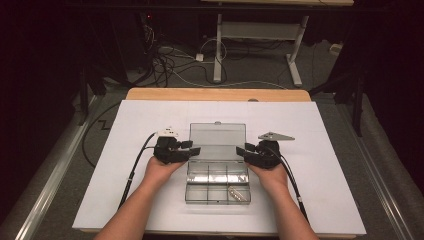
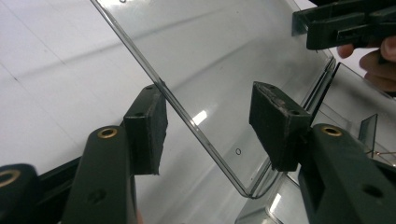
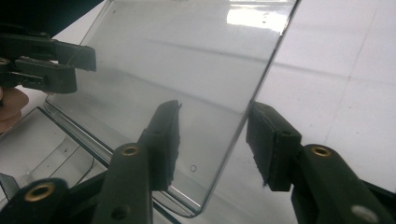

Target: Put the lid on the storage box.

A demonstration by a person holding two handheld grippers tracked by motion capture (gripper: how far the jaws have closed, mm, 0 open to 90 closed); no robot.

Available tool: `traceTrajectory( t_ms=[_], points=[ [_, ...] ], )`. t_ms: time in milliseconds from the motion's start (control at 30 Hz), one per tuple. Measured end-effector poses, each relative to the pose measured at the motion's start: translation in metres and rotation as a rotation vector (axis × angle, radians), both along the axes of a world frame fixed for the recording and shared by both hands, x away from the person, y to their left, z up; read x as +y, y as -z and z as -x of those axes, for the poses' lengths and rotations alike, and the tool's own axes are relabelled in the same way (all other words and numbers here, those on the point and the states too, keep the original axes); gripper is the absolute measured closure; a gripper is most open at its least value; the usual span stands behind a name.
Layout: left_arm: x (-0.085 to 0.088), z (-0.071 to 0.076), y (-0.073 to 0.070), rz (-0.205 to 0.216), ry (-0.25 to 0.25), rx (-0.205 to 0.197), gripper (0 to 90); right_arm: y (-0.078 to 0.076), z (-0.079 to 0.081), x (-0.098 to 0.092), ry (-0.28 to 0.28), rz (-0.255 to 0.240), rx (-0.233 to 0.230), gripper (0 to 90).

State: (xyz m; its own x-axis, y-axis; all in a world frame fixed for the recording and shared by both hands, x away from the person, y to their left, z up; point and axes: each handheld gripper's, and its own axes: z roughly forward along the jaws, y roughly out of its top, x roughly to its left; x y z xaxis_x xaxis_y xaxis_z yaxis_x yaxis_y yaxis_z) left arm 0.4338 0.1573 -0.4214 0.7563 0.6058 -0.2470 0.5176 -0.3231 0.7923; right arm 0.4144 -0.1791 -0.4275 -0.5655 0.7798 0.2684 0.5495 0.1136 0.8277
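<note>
Clear plastic compartment box lies open; left gripper and right gripper jaws straddle the lid edges, spread, not yet pinching; closing remains.

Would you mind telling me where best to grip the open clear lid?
Probably grip the lid by its two thin side edges near the hinge, one gripper from each side; each edge already sits between open fingers, and the flat panel offers little else.
</note>
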Motion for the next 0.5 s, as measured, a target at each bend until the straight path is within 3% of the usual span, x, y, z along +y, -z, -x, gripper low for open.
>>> traceTrajectory(
  t_ms=[233, 500],
  points=[
    [0.001, 0.004, -0.004, -0.006, -0.004, -0.029, 51.3, -0.011, 0.007, -0.012, 0.004, -0.001, -0.044, 60.8],
    [0.004, 0.009, -0.011, -0.004, -0.013, -0.054, 59.8, -0.019, 0.018, -0.014, -0.032, -0.006, -0.084, 67.4]
  ],
)
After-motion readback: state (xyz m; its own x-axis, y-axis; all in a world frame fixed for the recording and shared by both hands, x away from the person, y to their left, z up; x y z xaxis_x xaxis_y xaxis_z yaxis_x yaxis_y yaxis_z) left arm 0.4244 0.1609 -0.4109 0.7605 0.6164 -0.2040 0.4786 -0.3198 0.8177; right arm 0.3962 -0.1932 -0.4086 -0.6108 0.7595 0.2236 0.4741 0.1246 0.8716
